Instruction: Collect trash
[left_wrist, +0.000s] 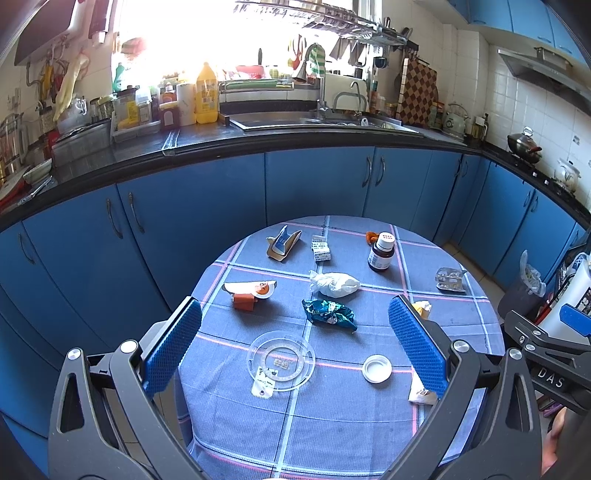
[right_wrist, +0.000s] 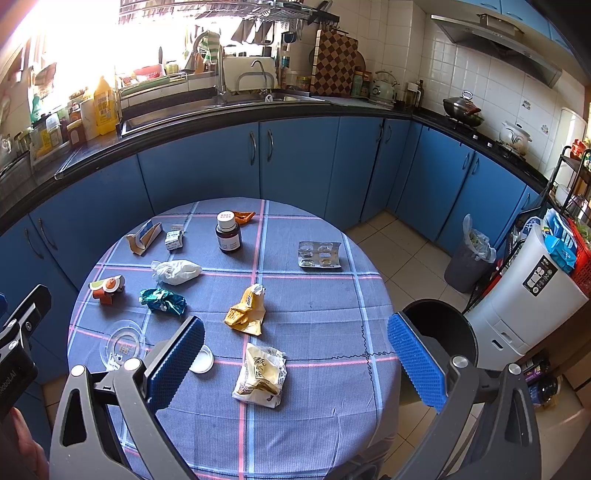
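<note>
Trash lies scattered on a round table with a blue checked cloth (left_wrist: 332, 417) (right_wrist: 317, 369). In the left wrist view I see a teal foil wrapper (left_wrist: 328, 314), a white crumpled bag (left_wrist: 334, 284), a clear plastic lid (left_wrist: 280, 360), a white cap (left_wrist: 376, 368), a brown medicine bottle (left_wrist: 381, 252) and a blister pack (left_wrist: 450, 279). In the right wrist view a yellow wrapper (right_wrist: 247, 312) and a cream snack bag (right_wrist: 261, 374) lie nearest. My left gripper (left_wrist: 295, 347) is open above the clear lid. My right gripper (right_wrist: 295, 363) is open above the cream bag. Both are empty.
A black bin (right_wrist: 443, 332) stands at the table's right edge. A grey lined bin (right_wrist: 469, 254) stands by the cabinets. Blue cabinets (left_wrist: 184, 221) and a worktop with a sink (left_wrist: 314, 120) run behind. A white appliance (right_wrist: 524, 302) and a rack stand at the right.
</note>
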